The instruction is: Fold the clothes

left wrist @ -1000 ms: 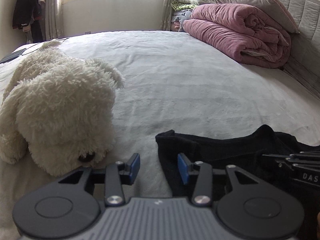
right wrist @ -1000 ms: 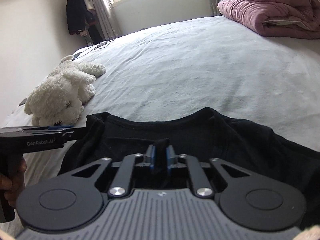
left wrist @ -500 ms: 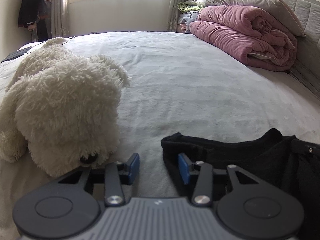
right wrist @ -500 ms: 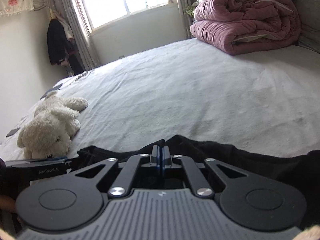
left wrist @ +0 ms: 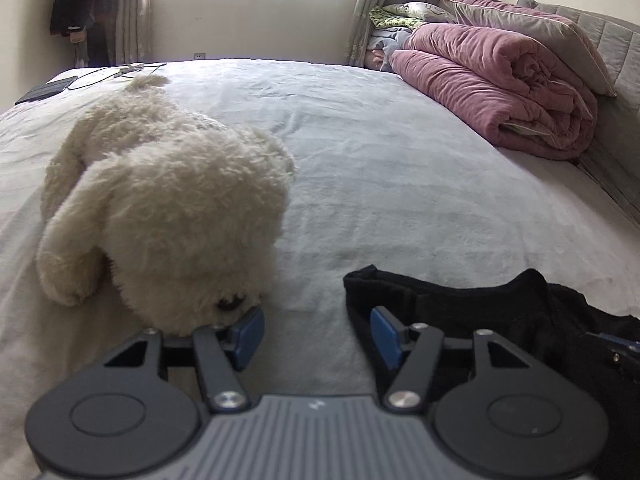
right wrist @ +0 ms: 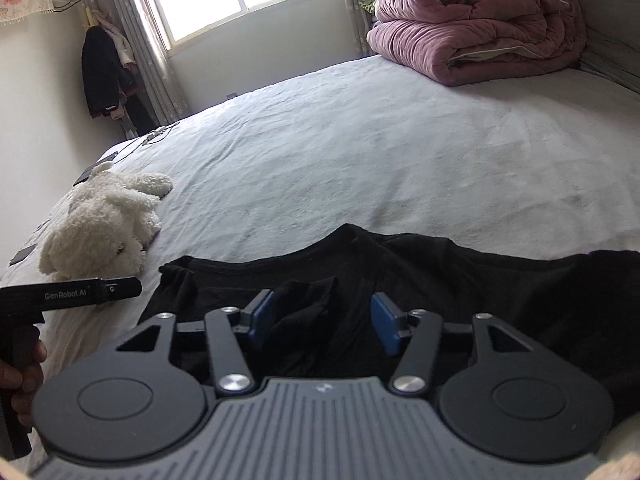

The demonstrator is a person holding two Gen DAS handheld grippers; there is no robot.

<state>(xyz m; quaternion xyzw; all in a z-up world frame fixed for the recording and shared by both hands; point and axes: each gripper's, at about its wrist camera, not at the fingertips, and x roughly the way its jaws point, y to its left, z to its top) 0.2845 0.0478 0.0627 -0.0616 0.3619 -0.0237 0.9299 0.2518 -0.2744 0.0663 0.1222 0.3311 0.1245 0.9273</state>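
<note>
A black garment (right wrist: pixel 460 280) lies spread near the front edge of the bed, neckline toward the far side. My right gripper (right wrist: pixel 324 320) is over its middle and its jaws are opening. A raised fold of black fabric (right wrist: pixel 304 312) stands loose between the blue pads. My left gripper (left wrist: pixel 318 336) is at the garment's (left wrist: pixel 460 304) left edge, jaws opening. Only bedsheet lies between its pads, and its right fingertip (left wrist: pixel 386 336) is over the cloth's edge. In the right wrist view the left gripper (right wrist: pixel 132 287) shows side-on, held by a hand (right wrist: pixel 20 368).
A white plush dog (left wrist: pixel 168 220) lies right beside my left gripper's left finger. A rolled pink quilt (left wrist: pixel 500 88) and pillows sit at the far right against the headboard. A cable and dark flat items (left wrist: pixel 44 90) lie at the bed's far left edge.
My right gripper was shut on a pinch of black fabric and has opened, leaving the fold standing. The left jaws have spread wider. Both grippers have drawn up and back.
</note>
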